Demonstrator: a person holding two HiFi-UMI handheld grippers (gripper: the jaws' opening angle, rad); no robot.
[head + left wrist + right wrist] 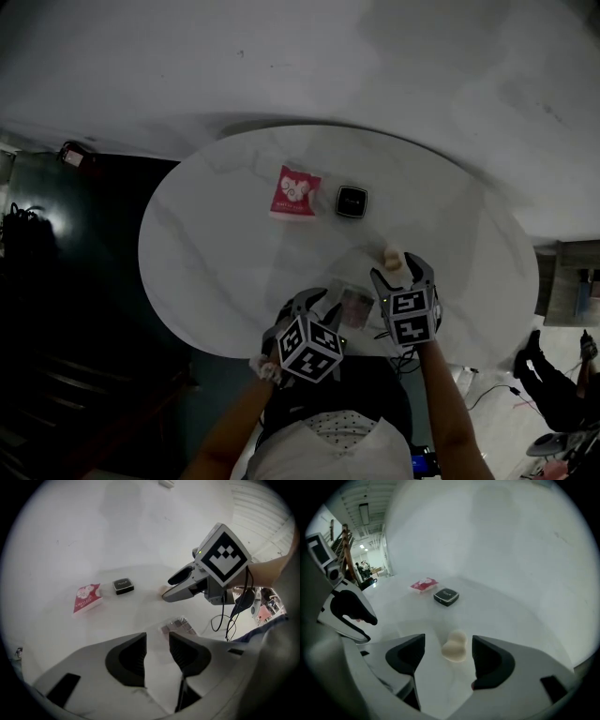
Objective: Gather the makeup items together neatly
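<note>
On the round white table [216,244] lie a red packet [295,192], a black compact [351,202], a beige makeup sponge [392,253] and a clear eyeshadow palette [356,305]. My right gripper [449,651] is open with the sponge [454,646] lying on the table between its jaws, close to the right pad and apart from the left one. My left gripper [157,654] is open and empty near the table's front edge. The palette [180,626] lies just ahead of its right jaw. The two grippers [323,305] [401,270] stand side by side.
The red packet [423,584] and black compact [446,596] sit together near the table's middle, well ahead of both grippers. A dark floor lies left of the table. Cables [229,616] hang from the right gripper. A person's legs [548,375] show at the far right.
</note>
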